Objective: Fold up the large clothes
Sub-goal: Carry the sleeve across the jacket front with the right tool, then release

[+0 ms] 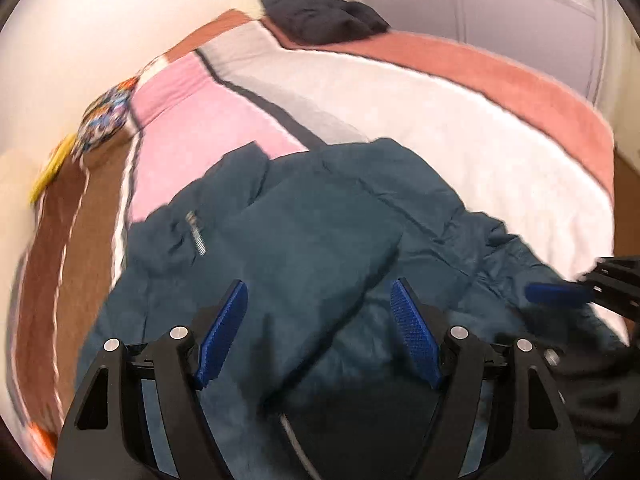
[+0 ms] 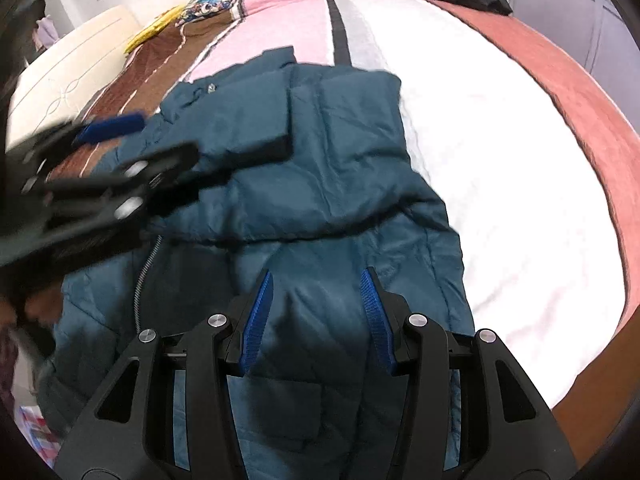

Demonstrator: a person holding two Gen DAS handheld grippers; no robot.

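A large teal padded jacket [image 1: 304,224] lies rumpled on the bed, with a zipper [image 1: 196,232] showing at its left. It fills the middle of the right wrist view [image 2: 320,168] too. My left gripper [image 1: 320,296] is open just above the jacket, with nothing between its blue pads. My right gripper [image 2: 316,280] is open over the jacket's lower part, empty. The left gripper shows blurred at the left of the right wrist view [image 2: 112,160]. The right gripper's blue pad shows at the right edge of the left wrist view [image 1: 556,294].
The bed [image 1: 460,120] has a white cover with pink, brown and salmon stripes. A dark garment [image 1: 320,16] lies at the far end. A colourful cushion [image 2: 216,0] and a yellow item [image 2: 154,28] lie near the cream headboard [image 2: 76,68]. Wardrobe doors [image 1: 500,0] stand behind.
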